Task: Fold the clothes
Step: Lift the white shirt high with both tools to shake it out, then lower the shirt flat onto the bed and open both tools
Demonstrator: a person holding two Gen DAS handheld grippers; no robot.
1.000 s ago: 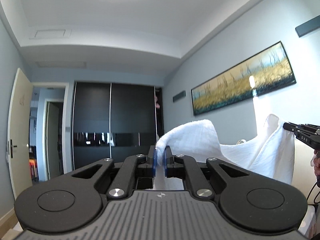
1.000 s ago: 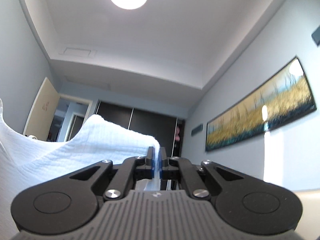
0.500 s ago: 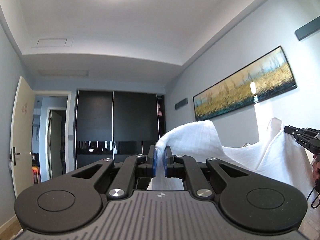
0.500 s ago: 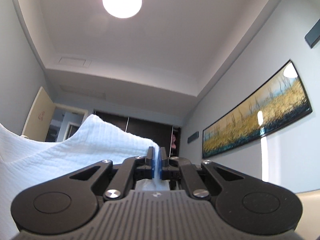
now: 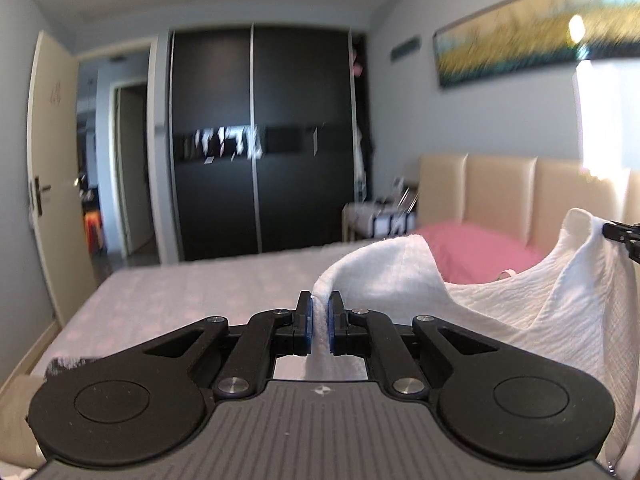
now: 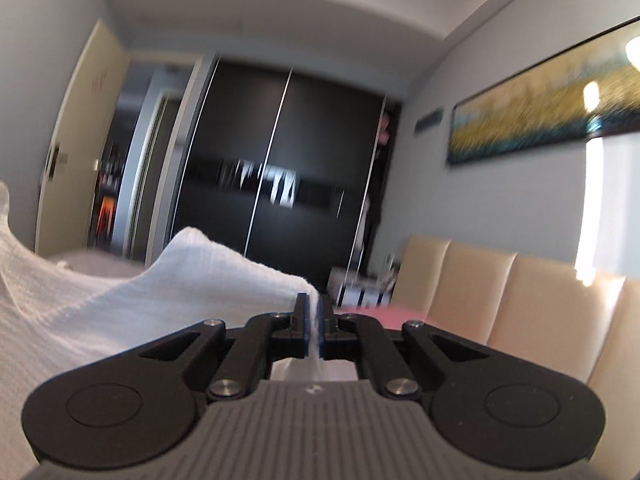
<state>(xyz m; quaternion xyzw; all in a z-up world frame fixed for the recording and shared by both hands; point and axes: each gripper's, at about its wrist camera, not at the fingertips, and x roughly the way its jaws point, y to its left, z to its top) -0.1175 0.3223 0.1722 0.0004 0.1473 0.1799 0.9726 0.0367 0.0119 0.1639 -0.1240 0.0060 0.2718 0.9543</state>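
Observation:
A white textured garment point(image 5: 520, 296) hangs in the air between my two grippers, above the bed. My left gripper point(image 5: 319, 326) is shut on one of its upper corners. My right gripper point(image 6: 314, 320) is shut on the other corner, and its tip also shows at the right edge of the left wrist view point(image 5: 622, 234). The cloth point(image 6: 140, 312) sags between the two holds and drapes down below both grippers. Its lower part is hidden.
A bed point(image 5: 192, 292) with a pale patterned cover lies ahead, with a pink pillow point(image 5: 476, 252) and a beige padded headboard point(image 6: 520, 304) on the right. A black sliding wardrobe point(image 5: 260, 140) and an open door point(image 5: 52, 168) stand beyond.
Both grippers have tilted down quickly: the ceiling and lamp have left the view, and the bed, pillow and headboard have come in. The garment stays held in both.

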